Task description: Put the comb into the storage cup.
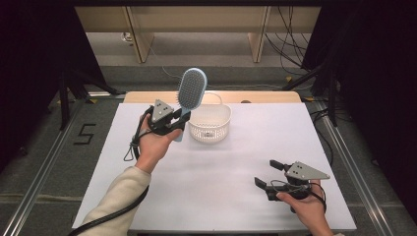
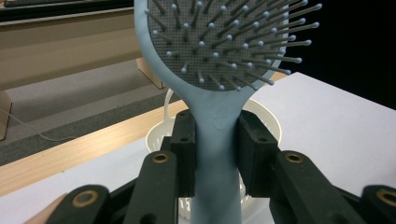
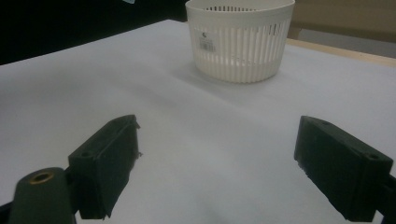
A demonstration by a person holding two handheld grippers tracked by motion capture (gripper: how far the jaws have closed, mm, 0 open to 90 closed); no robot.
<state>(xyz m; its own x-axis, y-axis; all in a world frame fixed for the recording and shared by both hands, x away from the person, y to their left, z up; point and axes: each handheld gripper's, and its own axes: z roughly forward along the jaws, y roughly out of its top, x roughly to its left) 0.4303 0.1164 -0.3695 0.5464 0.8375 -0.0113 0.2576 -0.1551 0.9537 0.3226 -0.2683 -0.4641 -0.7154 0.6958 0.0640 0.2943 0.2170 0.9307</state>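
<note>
A light blue hairbrush [image 1: 190, 91] with a grey bristle pad stands upright in the air, its handle clamped in my left gripper [image 1: 178, 121]. In the left gripper view both jaws press the brush handle [image 2: 215, 154] and the bristled head [image 2: 224, 42] rises above them. Just right of the brush, a white slatted plastic basket [image 1: 210, 123] sits on the table; I see it also behind the jaws [image 2: 268, 123] and ahead of the right gripper [image 3: 240, 39]. My right gripper [image 1: 269, 173] hovers low at the table's front right, open, with nothing between its jaws [image 3: 217, 163].
A white table [image 1: 231, 172] carries everything, with a wooden strip [image 1: 260, 97] along its far edge. Black cables trail from both grippers over the front left. Wooden furniture legs and loose cables stand on the floor beyond the table.
</note>
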